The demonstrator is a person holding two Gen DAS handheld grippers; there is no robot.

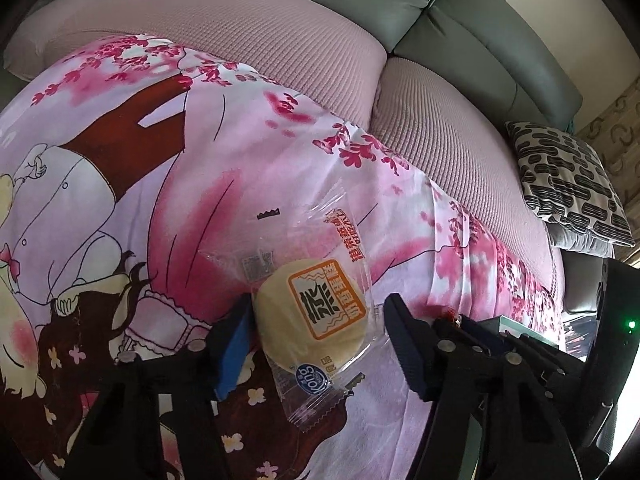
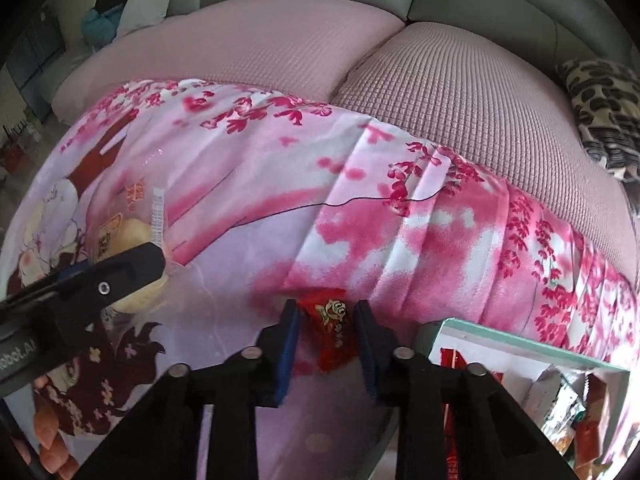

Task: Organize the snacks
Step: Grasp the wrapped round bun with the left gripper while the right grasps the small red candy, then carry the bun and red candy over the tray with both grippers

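**Two snacks between the claws, box partly filled**

While both claws point down at the pink flowered cloth (image 2: 400,216) spread in front of the sofa (image 2: 280,48), the sorting looks to be in its middle stretch. The right claw (image 2: 326,340) is clenched on a small red snack packet (image 2: 330,332), which sits low in the right wrist view at about 6 o'clock, its pads pressed against both sides. Just beside it, toward 4 o'clock, stands a pale green box (image 2: 520,350) that already holds several wrapped snacks, so some of the tidying appears done.

The left claw (image 1: 318,316) straddles a round yellow cake in a clear wrapper (image 1: 316,308) lying on the cloth. Its blue pad touches the cake at 9 o'clock, but the other finger stands apart from it at 3 o'clock, so the claw is released, not gripping.

As a judgement, what remains is carrying the red packet over to the box, closing on the cake, and putting it away too. Whether more snacks lie outside these views cannot be told.
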